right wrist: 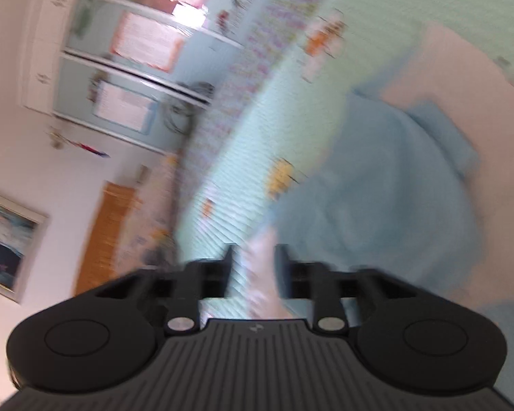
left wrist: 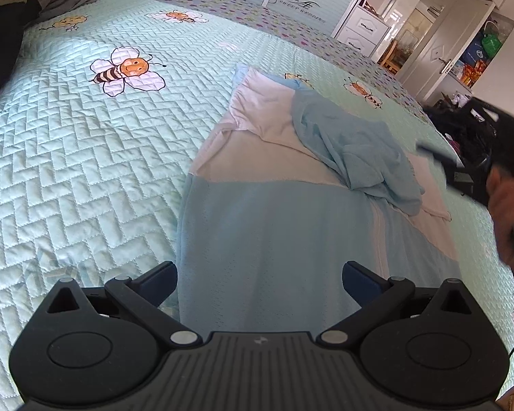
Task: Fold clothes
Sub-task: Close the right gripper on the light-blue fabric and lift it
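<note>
1. Left wrist view: the left tongs (left wrist: pixel 259 282) hover with fingers spread wide and empty over the near hem of a smooth, pale-blue garment (left wrist: pixel 274 226).
2. It lies flat on the quilted, bee-printed bed (left wrist: pixel 85 171); cream panels and a rumpled blue sleeve (left wrist: pixel 356 150) lie farther off.
3. Bare quilt stretches leftward.
4. Right tongs (right wrist: pixel 253 274), blurred, sit narrowly apart around pale cloth; whether they pinch it, I cannot tell.

The left gripper (left wrist: pixel 259 279) is matte black plastic: two round housings, a ribbed centre plate with a small pale logo, silver pivot pins and dark blue finger pads (left wrist: pixel 358 279). The right gripper (right wrist: pixel 253 270) matches, blurred.
</note>
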`<state>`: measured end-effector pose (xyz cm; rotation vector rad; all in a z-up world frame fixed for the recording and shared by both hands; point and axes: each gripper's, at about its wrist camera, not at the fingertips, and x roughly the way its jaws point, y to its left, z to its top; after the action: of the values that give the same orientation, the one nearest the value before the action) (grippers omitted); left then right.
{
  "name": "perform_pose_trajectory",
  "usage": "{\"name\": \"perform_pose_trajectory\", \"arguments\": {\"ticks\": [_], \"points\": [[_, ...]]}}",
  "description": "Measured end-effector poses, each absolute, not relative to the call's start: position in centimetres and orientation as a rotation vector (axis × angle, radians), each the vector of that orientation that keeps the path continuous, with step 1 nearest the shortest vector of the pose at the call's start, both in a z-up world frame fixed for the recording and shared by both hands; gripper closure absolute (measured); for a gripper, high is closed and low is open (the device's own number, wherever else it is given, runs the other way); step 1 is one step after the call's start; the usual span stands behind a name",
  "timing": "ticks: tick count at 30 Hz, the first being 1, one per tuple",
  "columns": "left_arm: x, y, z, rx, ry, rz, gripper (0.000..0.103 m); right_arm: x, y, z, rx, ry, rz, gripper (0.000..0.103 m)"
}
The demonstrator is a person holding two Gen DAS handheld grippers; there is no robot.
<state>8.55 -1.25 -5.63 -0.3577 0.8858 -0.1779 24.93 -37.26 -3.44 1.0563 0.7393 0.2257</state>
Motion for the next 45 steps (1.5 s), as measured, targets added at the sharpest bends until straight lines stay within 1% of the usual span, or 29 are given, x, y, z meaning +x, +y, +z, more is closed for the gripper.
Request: {"name": "perform_pose_trajectory", "arguments": {"ticks": [1, 4, 6, 12, 15, 16, 17, 18, 19, 20, 21, 24, 27, 30, 35, 37, 40, 45], "points": [[8.5, -1.3, -5.7, -0.357, 0.887, -0.179, 0.001, 24.3, -37.1, -4.5, 1.061, 0.755, 0.217, 0.034], [8.5, -1.4, -5.8, -0.356, 0.892, -0.183, 0.001, 23.7, -36.3, -7.5, 1.108, 0.821, 0.214, 0.034], [8.5, -1.5, -5.9, -0.355, 0.895, -0.186, 0.001, 24.2, -35.6, -8.5, 1.136, 0.845, 0.221, 0.034], [8.6, -1.0, -6.2, -0.366, 0.903, -0.175, 0.001, 26.3, -33.7, -9.5, 1.111, 0.880, 0.195, 0.034], [8.7, -0.6, -6.5, -0.371, 0.908, -0.169, 0.001, 27.0, -33.2, -9.8, 1.092, 0.873, 0.188, 0.035], [8.8, -0.6, -6.6, -0.373, 0.911, -0.170, 0.001, 27.3, -33.1, -10.0, 1.089, 0.879, 0.184, 0.037], [8.8, -0.6, -6.6, -0.374, 0.912, -0.171, 0.001, 27.5, -33.0, -10.2, 1.096, 0.880, 0.182, 0.040], [8.8, -0.6, -6.7, -0.375, 0.914, -0.172, 0.001, 27.7, -33.0, -10.4, 1.106, 0.881, 0.187, 0.051], [8.8, -0.6, -6.8, -0.376, 0.914, -0.173, 0.001, 27.8, -33.0, -10.5, 1.111, 0.881, 0.193, 0.067], [8.8, -0.5, -6.9, -0.379, 0.916, -0.171, 0.001, 27.8, -33.0, -10.6, 1.114, 0.880, 0.198, 0.076], [8.9, -0.4, -6.9, -0.381, 0.917, -0.170, 0.001, 27.7, -33.0, -10.6, 1.107, 0.878, 0.202, 0.090], [9.0, -0.3, -7.2, -0.388, 0.921, -0.165, 0.001, 27.2, -33.1, -10.4, 1.091, 0.864, 0.197, 0.094], [9.0, -0.2, -7.3, -0.391, 0.925, -0.165, 0.001, 26.6, -33.4, -10.4, 1.121, 0.851, 0.204, 0.096], [8.9, -0.3, -7.3, -0.388, 0.927, -0.165, 0.001, 26.8, -33.1, -9.7, 1.162, 0.796, 0.284, 0.096], [8.7, -0.3, -7.1, -0.387, 0.922, -0.161, 0.001, 26.8, -34.4, -6.9, 1.250, 0.587, 0.440, 0.096], [8.7, -0.1, -7.1, -0.392, 0.920, -0.158, 0.001, 26.0, -35.3, -6.5, 1.272, 0.541, 0.474, 0.096], [8.8, -0.1, -7.3, -0.399, 0.922, -0.160, 0.001, 23.9, -37.0, -7.7, 1.286, 0.531, 0.481, 0.096], [8.7, -0.8, -7.5, -0.389, 0.933, -0.176, 0.001, 22.0, -38.2, -10.9, 1.325, 0.608, 0.422, 0.096]]}}
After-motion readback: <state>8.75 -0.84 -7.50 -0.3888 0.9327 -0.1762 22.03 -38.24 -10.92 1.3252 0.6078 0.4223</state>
